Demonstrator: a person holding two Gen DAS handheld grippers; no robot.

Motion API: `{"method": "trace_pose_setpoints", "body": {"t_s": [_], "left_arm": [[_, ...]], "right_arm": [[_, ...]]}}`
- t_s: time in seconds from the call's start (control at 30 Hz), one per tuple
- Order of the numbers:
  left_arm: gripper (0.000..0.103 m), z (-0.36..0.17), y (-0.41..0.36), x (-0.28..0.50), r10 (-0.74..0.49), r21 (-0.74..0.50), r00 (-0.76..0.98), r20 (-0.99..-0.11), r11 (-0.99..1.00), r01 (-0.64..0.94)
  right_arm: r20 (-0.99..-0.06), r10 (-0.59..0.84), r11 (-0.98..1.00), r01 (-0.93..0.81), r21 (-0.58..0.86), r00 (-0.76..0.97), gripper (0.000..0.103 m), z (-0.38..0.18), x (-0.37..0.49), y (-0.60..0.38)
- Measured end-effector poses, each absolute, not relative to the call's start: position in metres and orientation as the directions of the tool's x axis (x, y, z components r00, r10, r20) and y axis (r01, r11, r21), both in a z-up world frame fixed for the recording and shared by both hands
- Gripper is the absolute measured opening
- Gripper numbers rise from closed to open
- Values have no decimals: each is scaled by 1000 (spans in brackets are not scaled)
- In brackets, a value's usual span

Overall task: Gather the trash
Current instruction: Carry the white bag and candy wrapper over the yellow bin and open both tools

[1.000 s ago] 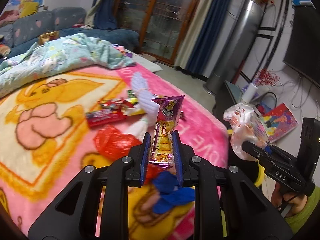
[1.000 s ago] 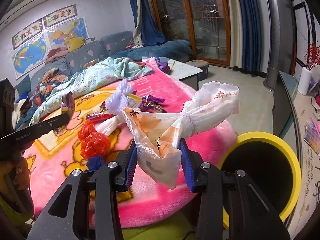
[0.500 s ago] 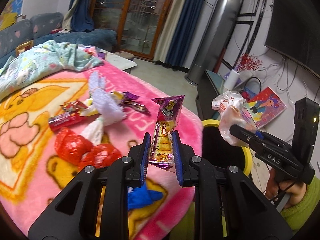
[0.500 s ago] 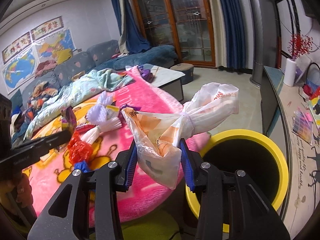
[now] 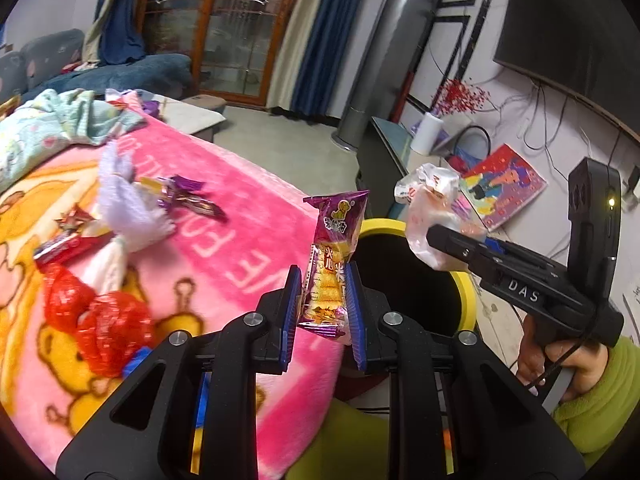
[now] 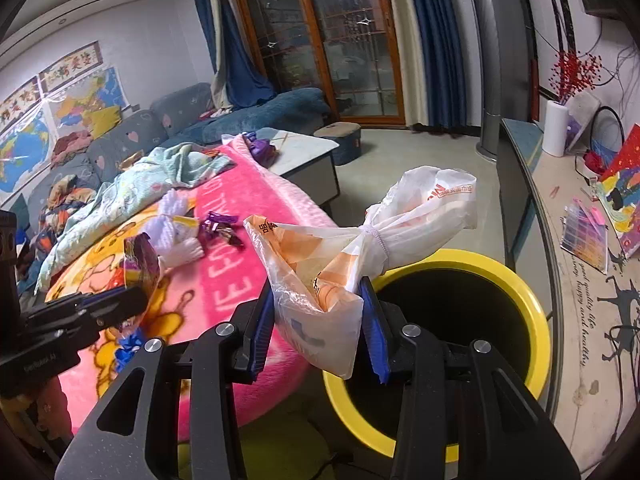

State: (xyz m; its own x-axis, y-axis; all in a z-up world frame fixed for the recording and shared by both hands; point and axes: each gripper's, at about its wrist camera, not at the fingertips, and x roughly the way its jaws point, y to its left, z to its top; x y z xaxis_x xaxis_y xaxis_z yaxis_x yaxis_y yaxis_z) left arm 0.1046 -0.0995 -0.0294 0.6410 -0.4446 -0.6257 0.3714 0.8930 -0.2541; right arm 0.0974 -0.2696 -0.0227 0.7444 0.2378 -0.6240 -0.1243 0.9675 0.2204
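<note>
- Left wrist view: the left gripper [image 5: 322,295] has its jaws drawn narrow and clamped on a purple snack packet [image 5: 333,256], which stands upright between the blue pads with its sealed top above them.
- The packet sits over the near edge of a pink cartoon blanket [image 5: 240,216], just beside the yellow-rimmed bin [image 5: 466,292] that stands off the blanket's edge.
- On the blanket lie a crumpled red plastic bag [image 5: 94,320], a white-and-lilac knotted bag [image 5: 124,216], purple wrappers [image 5: 188,196] and a red wrapper [image 5: 64,244], all well apart from the packet.
- At the right of this view the right gripper [image 5: 440,240] is seen from the side, held by a hand [image 5: 560,364] in a green sleeve [image 5: 596,404], with a pale plastic bag [image 5: 432,208] at its tip above the bin's opening.
- Right wrist view: the right gripper [image 6: 318,320] has its jaws partly closed and pressed on the lower part of the tied plastic bag [image 6: 360,236], whose knotted neck and upper part spread up and to the right.
- The bag hangs at the left edge of the bin [image 6: 536,320], its upper part over the dark opening.
- The left gripper [image 6: 108,304] enters from the left in this view, the snack packet [image 6: 140,260] at its tip, over the blanket [image 6: 248,200].
- Behind the blanket lie a light green quilt [image 6: 132,188] and a grey sofa [image 6: 132,136].
</note>
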Motion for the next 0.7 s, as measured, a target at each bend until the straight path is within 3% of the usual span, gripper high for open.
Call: {"method": "trace_pose_setpoints", "body": {"t_s": [0.7], "left_arm": [[16, -72, -182, 138, -551, -331, 472, -688, 818, 471]], "right_arm": [[-737, 224, 971, -86, 221, 638, 38, -62, 97, -336]]}}
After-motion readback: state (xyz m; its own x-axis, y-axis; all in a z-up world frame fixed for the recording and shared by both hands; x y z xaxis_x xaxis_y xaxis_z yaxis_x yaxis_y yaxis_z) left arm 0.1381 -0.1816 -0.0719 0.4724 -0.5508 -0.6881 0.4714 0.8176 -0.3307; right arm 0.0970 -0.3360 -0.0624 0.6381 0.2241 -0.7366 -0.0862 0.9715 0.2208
